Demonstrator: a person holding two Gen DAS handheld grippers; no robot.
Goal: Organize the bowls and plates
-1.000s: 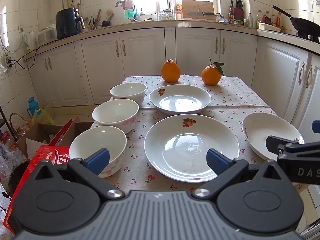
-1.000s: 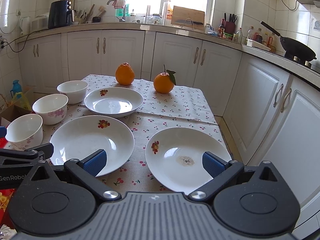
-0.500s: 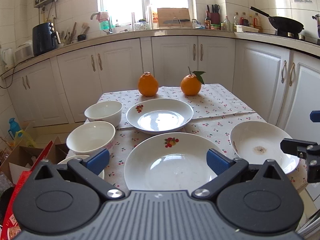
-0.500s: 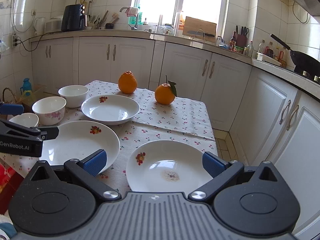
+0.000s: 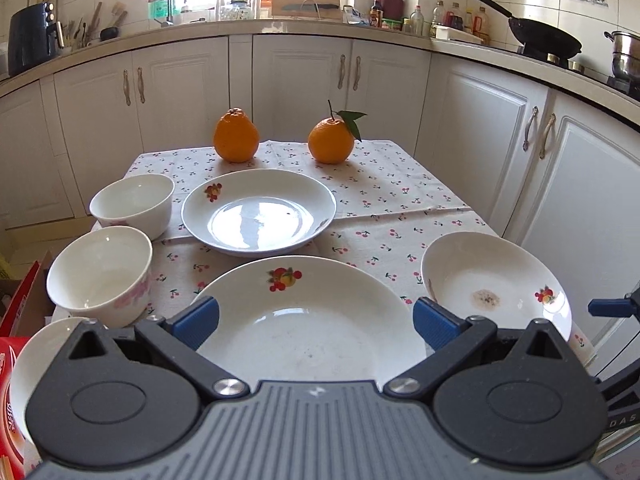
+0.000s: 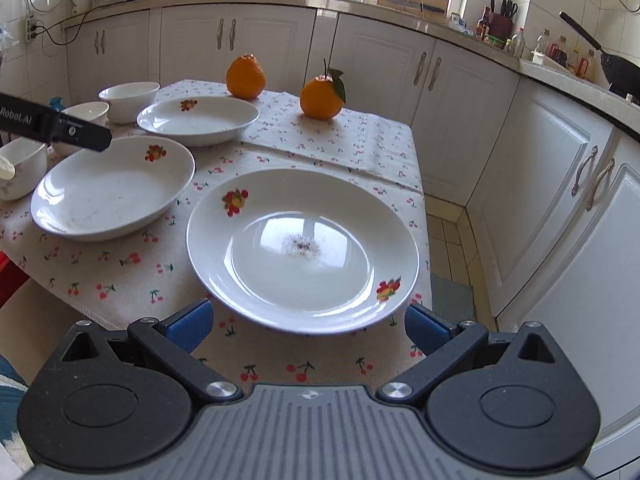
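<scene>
Three white fruit-print plates lie on the cherry-print tablecloth: a far plate [image 5: 258, 216], a near middle plate [image 5: 308, 316] and a stained right plate [image 5: 494, 280]. Three white bowls line the left edge: far bowl [image 5: 134, 204], middle bowl [image 5: 100, 272], and a near bowl [image 5: 36, 360] partly behind my left gripper. My left gripper [image 5: 316, 320] is open, low over the near middle plate's front rim. My right gripper [image 6: 308, 328] is open at the front rim of the stained plate [image 6: 302, 248]. The middle plate [image 6: 114, 188] lies to its left.
Two oranges [image 5: 236, 136] [image 5: 331, 140] stand at the table's far end. White cabinets [image 5: 520, 152] and a counter with a wok [image 5: 544, 40] ring the table closely on the right. A red box [image 5: 8, 392] sits beside the table at left.
Both grippers have dropped lower and moved in toward the table. The left one turned right over the middle plate; the right one closed on the stained plate's rim. Both stayed open.
</scene>
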